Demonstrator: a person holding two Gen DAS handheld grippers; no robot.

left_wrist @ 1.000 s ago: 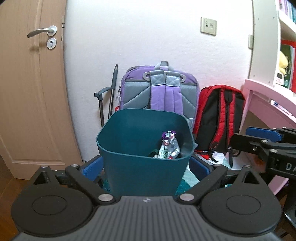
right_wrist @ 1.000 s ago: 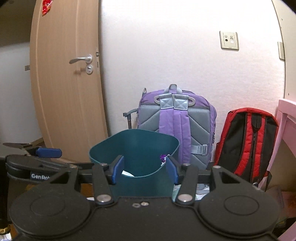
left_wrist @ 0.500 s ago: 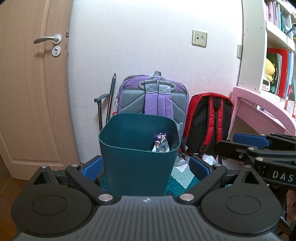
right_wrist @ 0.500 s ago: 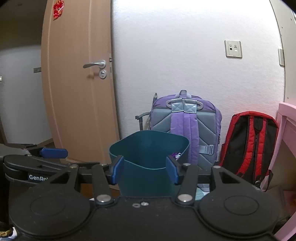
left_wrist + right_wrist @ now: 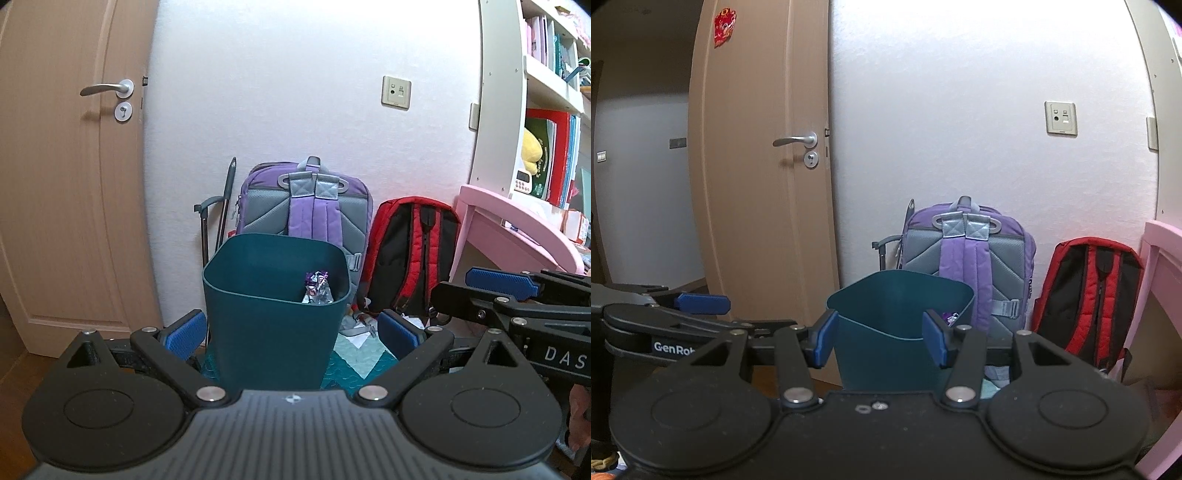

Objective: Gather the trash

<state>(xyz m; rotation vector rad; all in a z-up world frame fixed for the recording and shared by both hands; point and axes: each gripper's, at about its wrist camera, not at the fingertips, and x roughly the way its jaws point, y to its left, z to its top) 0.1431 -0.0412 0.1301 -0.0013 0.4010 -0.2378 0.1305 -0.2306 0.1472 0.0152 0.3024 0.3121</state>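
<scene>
A dark teal trash bin (image 5: 275, 317) stands on the floor in front of the wall; it also shows in the right wrist view (image 5: 897, 328). A crumpled purple and silver wrapper (image 5: 317, 288) lies inside it at the right. My left gripper (image 5: 291, 332) is open and empty, held back from the bin with its blue pads wide apart. My right gripper (image 5: 879, 341) is open and empty, also back from the bin. The right gripper shows from the side in the left wrist view (image 5: 517, 295), and the left gripper shows in the right wrist view (image 5: 665, 317).
A purple backpack (image 5: 306, 206) and a red backpack (image 5: 410, 254) lean on the wall behind the bin. A wooden door (image 5: 66, 177) is at the left, a pink desk (image 5: 517, 229) with shelves at the right. Paper scraps (image 5: 358, 325) lie on a teal mat (image 5: 354, 358).
Both grippers have drawn back from the bin, which now looks smaller and farther. More of the door, wall and shelves shows. The wrapper stays in the bin.
</scene>
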